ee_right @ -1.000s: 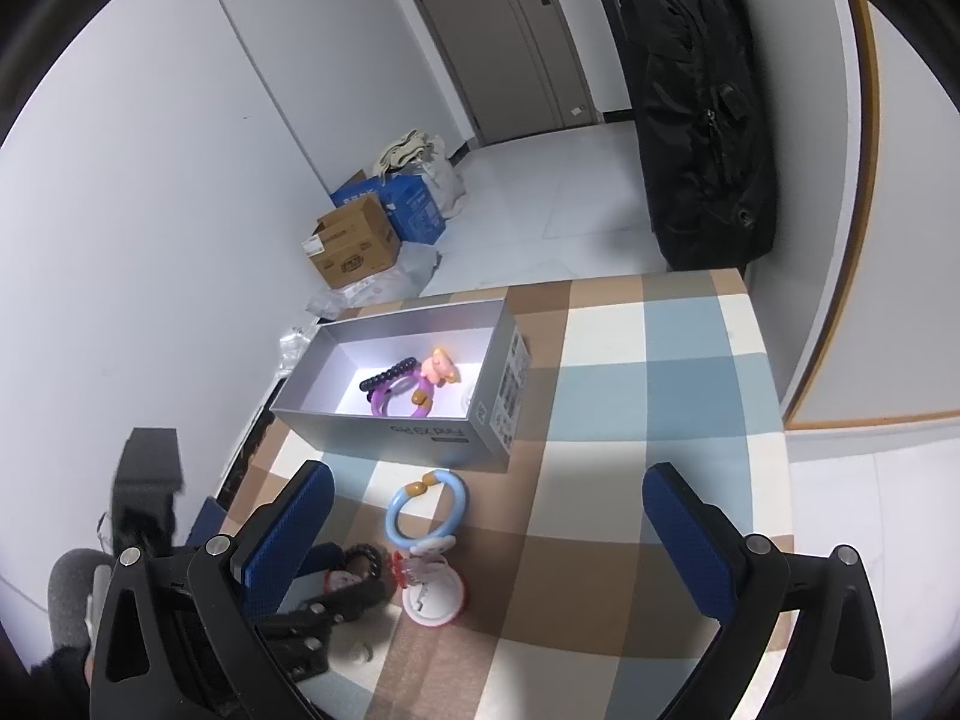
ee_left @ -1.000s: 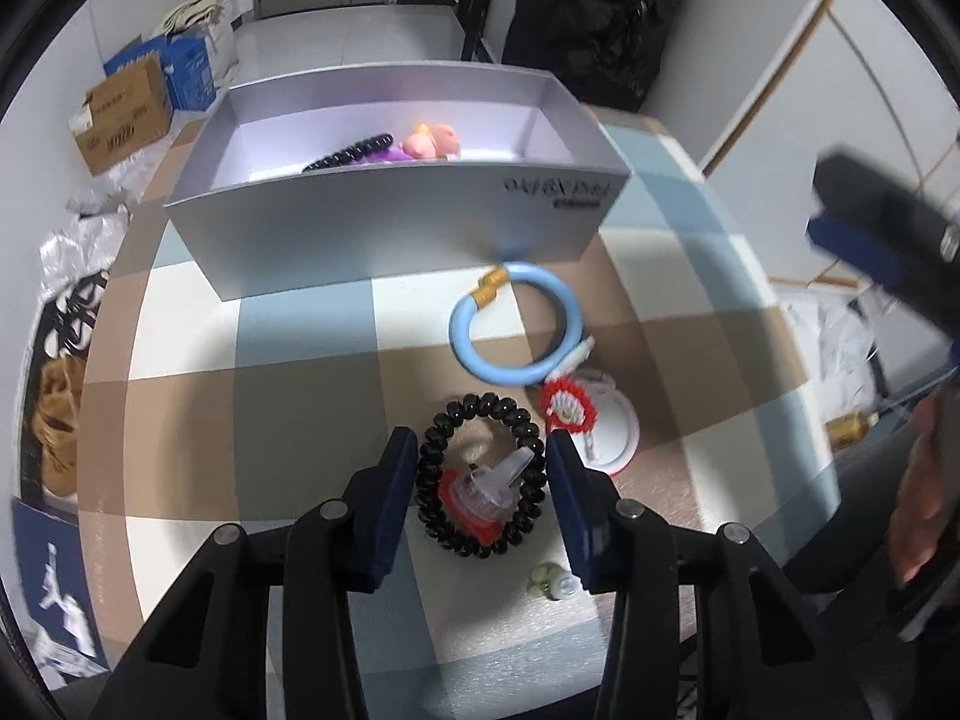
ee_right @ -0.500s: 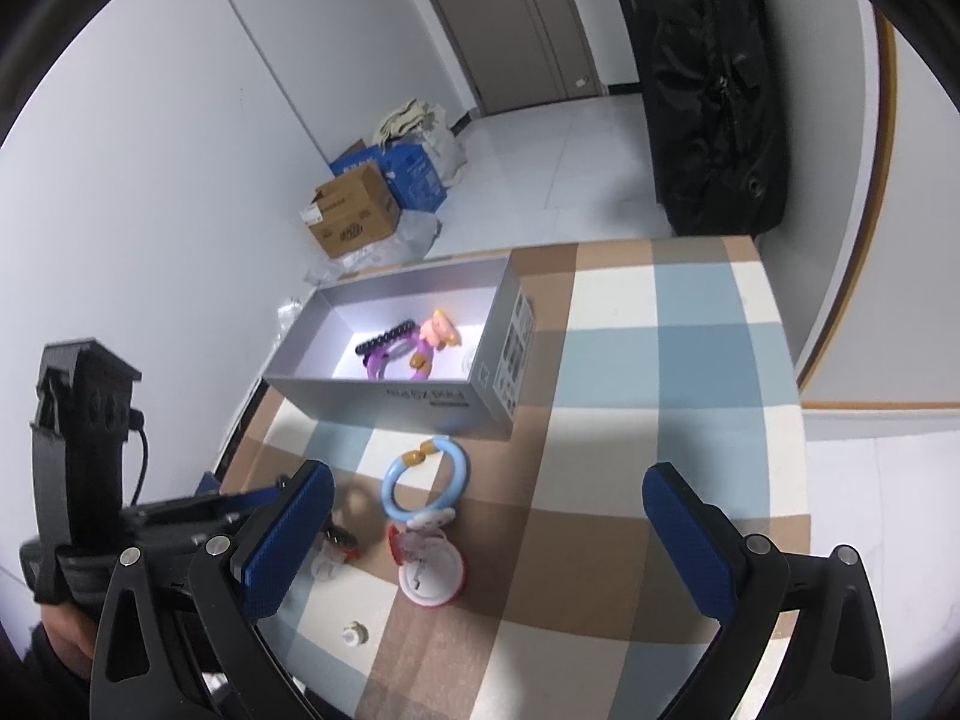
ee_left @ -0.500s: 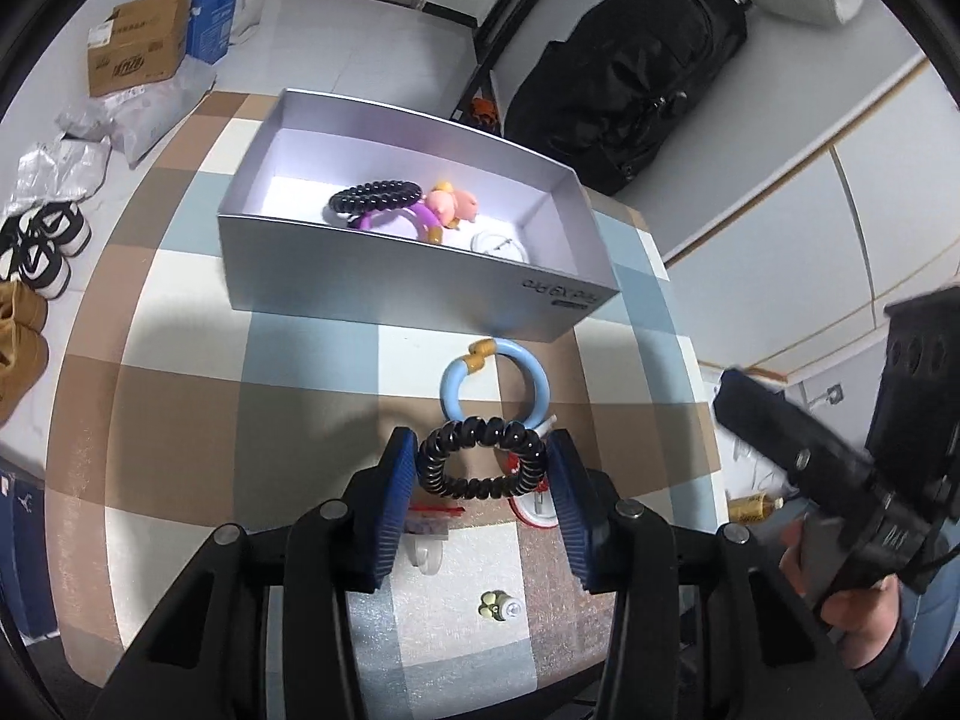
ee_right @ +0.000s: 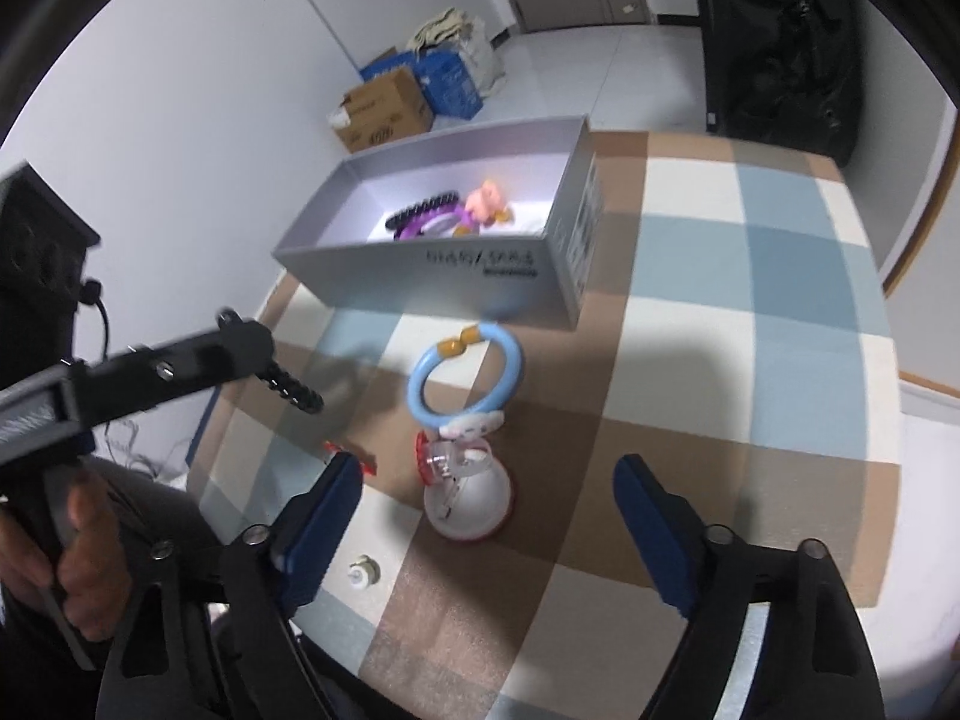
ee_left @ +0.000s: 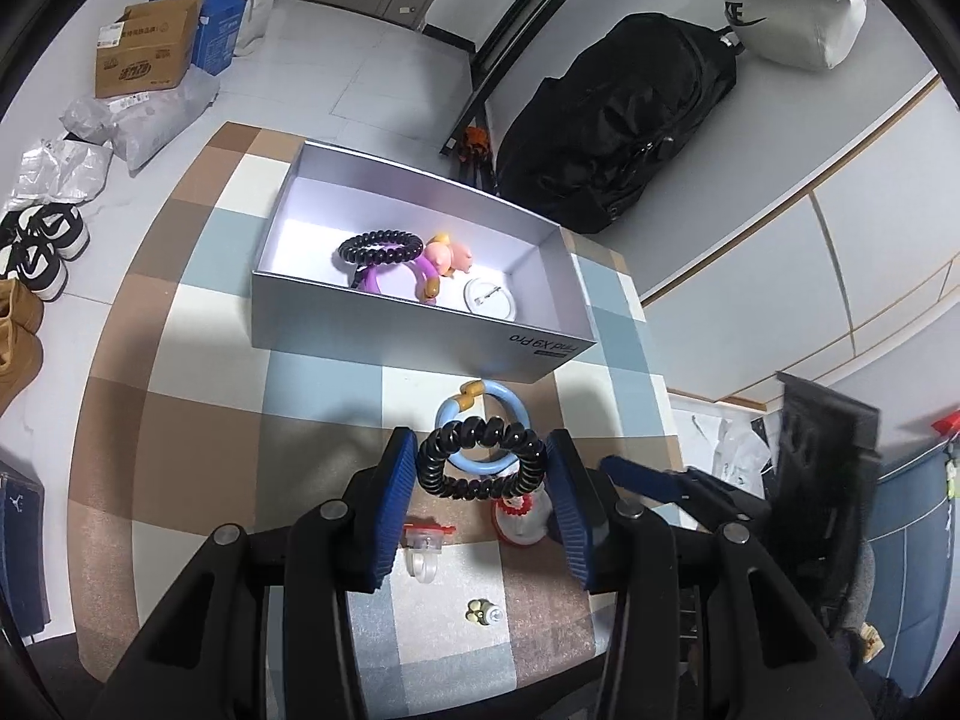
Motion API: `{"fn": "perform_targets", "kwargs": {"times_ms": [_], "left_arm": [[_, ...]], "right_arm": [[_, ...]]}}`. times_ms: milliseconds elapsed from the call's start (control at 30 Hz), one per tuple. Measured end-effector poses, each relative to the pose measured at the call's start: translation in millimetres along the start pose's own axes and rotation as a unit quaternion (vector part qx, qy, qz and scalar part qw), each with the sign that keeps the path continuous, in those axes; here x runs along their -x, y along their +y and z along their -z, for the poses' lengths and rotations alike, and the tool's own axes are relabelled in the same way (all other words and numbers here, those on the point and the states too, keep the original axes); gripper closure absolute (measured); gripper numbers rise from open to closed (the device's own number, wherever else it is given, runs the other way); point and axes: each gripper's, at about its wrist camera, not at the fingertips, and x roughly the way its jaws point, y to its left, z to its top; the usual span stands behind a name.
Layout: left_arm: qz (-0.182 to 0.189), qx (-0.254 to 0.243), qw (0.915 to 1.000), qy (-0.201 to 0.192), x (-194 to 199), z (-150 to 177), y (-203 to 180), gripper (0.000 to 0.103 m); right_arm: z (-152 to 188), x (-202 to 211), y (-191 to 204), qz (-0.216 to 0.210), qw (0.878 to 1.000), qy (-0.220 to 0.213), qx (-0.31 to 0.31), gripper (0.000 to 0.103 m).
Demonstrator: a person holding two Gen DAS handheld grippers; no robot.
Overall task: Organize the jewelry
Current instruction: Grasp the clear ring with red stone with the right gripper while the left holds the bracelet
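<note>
My left gripper (ee_left: pixel 482 471) is shut on a black spiral hair tie (ee_left: pixel 480 463) and holds it well above the checked table. The tie's edge also shows in the right wrist view (ee_right: pixel 294 391). A grey open box (ee_left: pixel 420 324) stands at the far side and holds another black spiral tie (ee_left: pixel 379 247), a purple ring with a pink figure (ee_left: pixel 443 257) and a white round badge (ee_left: pixel 487 298). A light blue ring (ee_right: pixel 465 375), a red and white badge (ee_right: pixel 468 495), a red clip (ee_left: pixel 425 537) and a small stud (ee_left: pixel 483 612) lie on the table. My right gripper (ee_right: pixel 486 531) is open and empty, over the red and white badge.
The box (ee_right: pixel 456 264) sits near the table's far edge. A black backpack (ee_left: pixel 618 114) leans on the wall behind it. Cardboard boxes (ee_left: pixel 147 54) and shoes (ee_left: pixel 36 246) are on the floor at the left. The table's near edge (ee_left: pixel 420 678) is just below the grippers.
My left gripper closed on the black spiral tie, lifted it off the red clip and rose higher. My right gripper came down and forward toward the red and white badge.
</note>
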Motion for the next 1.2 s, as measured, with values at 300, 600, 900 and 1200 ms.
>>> {"fn": "perform_targets", "kwargs": {"times_ms": [300, 600, 900, 1200], "left_arm": [[0.009, 0.015, 0.9999, 0.001, 6, -4, 9, 0.065], [0.010, 0.008, 0.9999, 0.004, 4, -7, 7, 0.066], [0.012, 0.011, 0.9999, 0.001, 4, -9, 8, 0.066], [0.009, 0.010, 0.9996, -0.024, 9, -17, 6, 0.066]], "right_arm": [[-4, -19, 16, 0.009, 0.999, 0.018, 0.033, 0.040], [-7, -30, 22, 0.025, 0.998, 0.027, 0.047, 0.075], [-10, -17, 18, 0.015, 0.999, 0.012, 0.032, 0.075], [-24, 18, 13, -0.020, 0.999, -0.041, 0.009, 0.075]]}}
